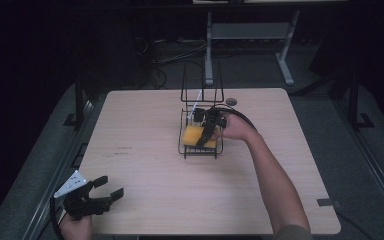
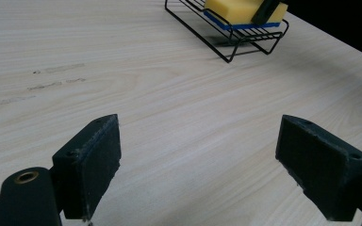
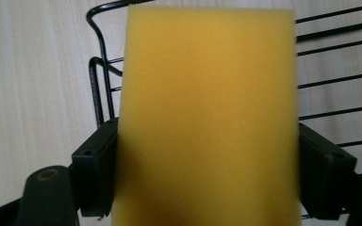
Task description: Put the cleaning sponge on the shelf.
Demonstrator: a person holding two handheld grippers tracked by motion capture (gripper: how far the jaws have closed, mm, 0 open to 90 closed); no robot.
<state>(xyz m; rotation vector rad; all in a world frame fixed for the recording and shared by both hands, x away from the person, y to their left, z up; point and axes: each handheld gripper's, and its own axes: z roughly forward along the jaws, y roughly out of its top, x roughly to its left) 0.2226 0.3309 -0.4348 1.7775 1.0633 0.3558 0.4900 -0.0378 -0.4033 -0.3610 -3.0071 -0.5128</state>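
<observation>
A yellow sponge with a blue underside lies in a black wire rack near the middle of the wooden table. My right gripper reaches into the rack from the right and is shut on the sponge. In the right gripper view the sponge sits between both jaws of the gripper, with the rack wires behind. My left gripper rests at the table's front left corner, open, holding nothing. In the left gripper view, the sponge and rack show far ahead of the gripper.
Tall wire loops rise from the rack's far end. A small dark disc lies on the table behind the rack. A metal frame's legs stand on the floor beyond the table. Faint marks streak the wood.
</observation>
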